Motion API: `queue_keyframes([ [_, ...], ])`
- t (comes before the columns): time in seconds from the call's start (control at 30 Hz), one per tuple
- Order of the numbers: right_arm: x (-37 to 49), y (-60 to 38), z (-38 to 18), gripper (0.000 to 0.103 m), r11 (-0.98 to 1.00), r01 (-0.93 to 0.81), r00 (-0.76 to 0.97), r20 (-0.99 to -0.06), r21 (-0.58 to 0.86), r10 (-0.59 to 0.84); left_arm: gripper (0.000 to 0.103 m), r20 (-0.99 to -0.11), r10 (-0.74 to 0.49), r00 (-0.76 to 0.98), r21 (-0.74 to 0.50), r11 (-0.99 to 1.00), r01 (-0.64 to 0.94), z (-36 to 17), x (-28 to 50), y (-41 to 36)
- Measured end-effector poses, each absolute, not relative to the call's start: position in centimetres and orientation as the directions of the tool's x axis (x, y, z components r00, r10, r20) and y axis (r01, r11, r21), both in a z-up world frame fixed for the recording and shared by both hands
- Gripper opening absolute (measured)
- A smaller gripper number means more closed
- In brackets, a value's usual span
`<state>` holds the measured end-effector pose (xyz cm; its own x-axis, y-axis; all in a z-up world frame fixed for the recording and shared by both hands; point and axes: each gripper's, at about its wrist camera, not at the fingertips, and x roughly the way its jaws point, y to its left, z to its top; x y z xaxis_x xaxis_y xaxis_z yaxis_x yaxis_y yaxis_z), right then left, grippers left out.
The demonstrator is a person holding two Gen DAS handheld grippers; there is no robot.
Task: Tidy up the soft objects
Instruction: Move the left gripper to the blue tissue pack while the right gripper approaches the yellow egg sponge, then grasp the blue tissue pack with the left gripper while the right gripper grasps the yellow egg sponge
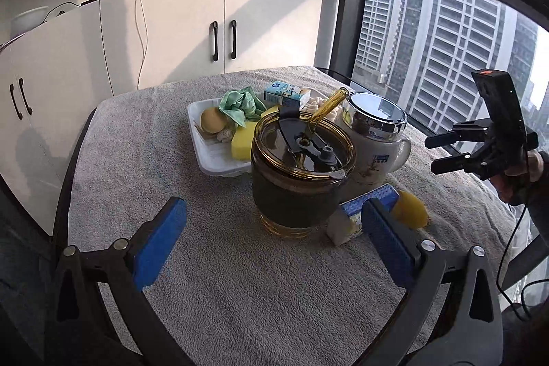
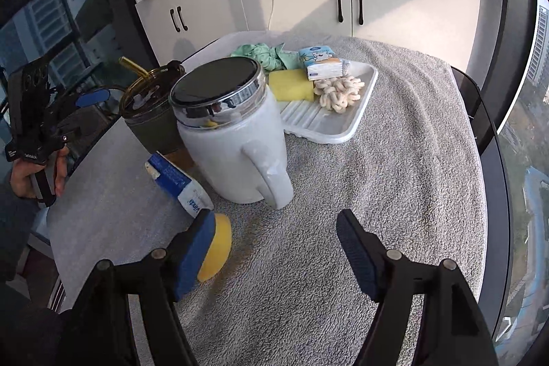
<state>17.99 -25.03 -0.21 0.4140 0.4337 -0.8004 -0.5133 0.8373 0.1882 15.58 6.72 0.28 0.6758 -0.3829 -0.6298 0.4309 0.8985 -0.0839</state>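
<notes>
Left wrist view: the left gripper (image 1: pixel 274 235) hangs above the grey towel (image 1: pixel 240 290) covering the counter, its blue-padded fingers (image 1: pixel 161 242) spread wide with nothing between them. Straight ahead at 12 o'clock stands an amber glass cup (image 1: pixel 302 174) with a dark sleeve, a lid and a straw. Just behind it at 1 o'clock is a white lidded mug (image 1: pixel 377 143). At 11 o'clock sits the white tray (image 1: pixel 212 160), holding a green cloth (image 1: pixel 240 105), a yellow sponge (image 1: pixel 243 143), a round tan puff (image 1: pixel 212 120), a small tissue pack (image 1: pixel 284 93) and a white knotted rope (image 1: pixel 317 105). A blue-and-white tissue pack (image 1: pixel 353 215) lies on the towel at the cup's base, beside the right finger, with a round yellow sponge (image 1: pixel 410 210) touching it at 2 o'clock. The right gripper (image 1: pixel 449 153) is held in the air at 3 o'clock, its fingers parted and empty.

Right wrist view: the right gripper (image 2: pixel 274 249) is open wide and holds nothing. The round yellow sponge (image 2: pixel 219 246) lies just outside its left finger (image 2: pixel 195 252) at 9 o'clock, and the tissue pack (image 2: pixel 178 184) lies beyond it at 10 o'clock. The mug (image 2: pixel 236 139) is at 12 o'clock, the tray (image 2: pixel 329 126) at 1 o'clock.
</notes>
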Motion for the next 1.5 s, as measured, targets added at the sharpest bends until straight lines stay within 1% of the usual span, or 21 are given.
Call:
queue_keyframes([
  [0.17,15.1,-23.8,-0.8,0.076,0.826,-0.522,0.407,-0.789,0.213,0.460,0.103,-0.643,-0.412,0.646,-0.075,0.873,0.482,-1.2,13.5,4.4],
  [0.37,12.6,-22.0,-2.4,0.076,0.825,-0.524,0.400,-0.795,0.211,0.457,0.103,-0.655,-0.470,0.592,-0.151,0.849,0.507,-3.0,13.0,2.4],
  [0.53,11.8,-20.8,-4.1,0.076,0.840,-0.506,0.411,-0.802,0.194,0.433,0.103,-0.653,-0.485,0.581,-0.180,0.845,0.504,-3.5,12.7,0.3],
  [0.83,12.9,-19.4,-5.2,0.076,0.876,-0.454,0.455,-0.803,0.163,0.385,0.103,-0.676,-0.437,0.593,-0.182,0.879,0.441,-3.9,14.1,-3.1],
  [0.93,13.5,-18.9,-5.7,0.074,0.883,-0.447,0.461,-0.810,0.142,0.364,0.103,-0.697,-0.404,0.592,-0.181,0.899,0.399,-4.5,15.0,-3.5],
  [1.03,13.9,-18.4,-6.1,0.071,0.883,-0.451,0.459,-0.814,0.133,0.357,0.103,-0.712,-0.374,0.594,-0.177,0.915,0.364,-5.0,15.4,-3.7],
  [1.13,14.1,-18.2,-6.2,0.064,0.884,-0.450,0.469,-0.811,0.122,0.351,0.103,-0.725,-0.338,0.600,-0.155,0.929,0.335,-5.4,15.7,-4.2],
  [1.2,14.2,-18.4,-6.1,0.054,0.886,-0.446,0.473,-0.808,0.125,0.352,0.103,-0.734,-0.315,0.601,-0.150,0.939,0.309,-5.8,15.9,-4.4],
  [1.3,14.4,-19.1,-6.1,0.043,0.893,-0.431,0.479,-0.805,0.133,0.351,0.103,-0.739,-0.289,0.608,-0.147,0.951,0.273,-6.2,15.7,-4.5],
  [1.5,14.6,-19.4,-6.1,0.039,0.894,-0.427,0.484,-0.801,0.135,0.352,0.103,-0.747,-0.284,0.601,-0.177,0.956,0.233,-6.8,16.0,-4.2],
])
